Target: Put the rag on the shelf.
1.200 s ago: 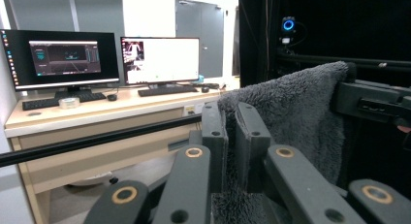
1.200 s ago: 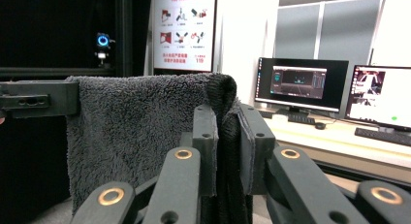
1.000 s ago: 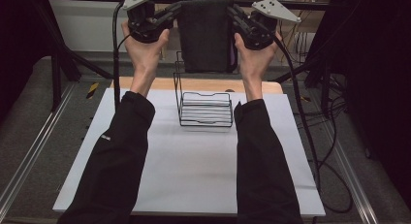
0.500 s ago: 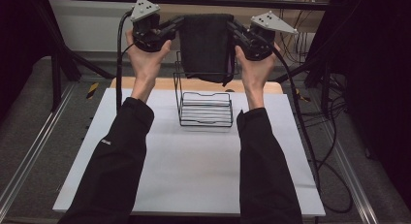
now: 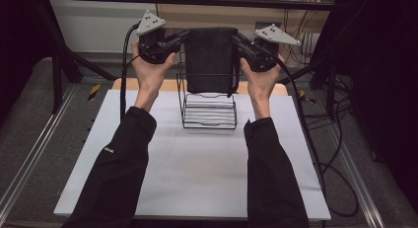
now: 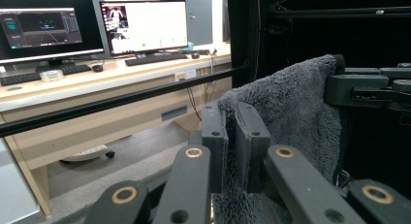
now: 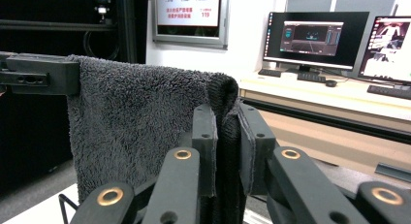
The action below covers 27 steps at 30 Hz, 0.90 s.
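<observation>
While hanging above the rack (image 5: 209, 111), towel (image 5: 211, 60) stretched flat between left tool (image 5: 173, 40) and right tool (image 5: 244, 43), each pinching a top corner

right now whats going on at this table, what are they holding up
A person holds a dark grey towel stretched between two handheld grippers. The left gripper is clamped on one top corner and the right gripper on the other, so the towel hangs flat in the air. Its lower edge hangs in front of the black wire rack standing on the white table. It is not draped on the rack yet.
</observation>
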Tool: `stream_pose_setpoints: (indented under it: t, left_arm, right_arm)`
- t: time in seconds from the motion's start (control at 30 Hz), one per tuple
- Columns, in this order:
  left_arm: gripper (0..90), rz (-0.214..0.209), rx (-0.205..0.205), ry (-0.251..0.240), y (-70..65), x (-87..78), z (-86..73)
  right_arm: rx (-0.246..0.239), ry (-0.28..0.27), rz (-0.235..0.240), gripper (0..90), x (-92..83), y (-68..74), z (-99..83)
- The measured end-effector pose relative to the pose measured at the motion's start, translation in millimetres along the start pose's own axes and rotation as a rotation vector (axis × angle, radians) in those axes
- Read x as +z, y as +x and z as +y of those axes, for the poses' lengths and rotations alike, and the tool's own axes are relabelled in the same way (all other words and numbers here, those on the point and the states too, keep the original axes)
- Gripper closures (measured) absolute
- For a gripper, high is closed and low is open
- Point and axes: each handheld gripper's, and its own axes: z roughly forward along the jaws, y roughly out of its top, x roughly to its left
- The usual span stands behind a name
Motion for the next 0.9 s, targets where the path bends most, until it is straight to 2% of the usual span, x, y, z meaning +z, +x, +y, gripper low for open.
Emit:
stream_pose_setpoints:
  t: [0.07,0.13,0.23,0.6,0.9]
  left_arm:
    - [83.6,0.003,0.008,0.002,-0.4,-2.2,-2.1]
    - [83.6,-0.018,0.006,0.001,-1.3,-4.2,-4.2]
    - [83.6,-0.021,0.014,0.006,-2.3,-7.2,-6.7]
    - [83.6,-0.039,0.024,0.009,-7.4,-12.1,-15.4]
    - [83.6,-0.048,0.044,0.010,-12.1,-16.7,-22.6]
  right_arm:
    - [-0.005,0.008,0.005,79.4,-1.2,0.9,-1.1]
    - [-0.006,0.011,0.011,79.3,-2.8,1.4,-2.4]
    - [-0.008,0.018,0.019,79.1,-5.7,2.0,-4.4]
    - [-0.052,0.040,0.027,79.0,-13.6,5.0,-9.8]
    - [-0.059,0.043,0.037,78.9,-19.8,6.3,-17.9]
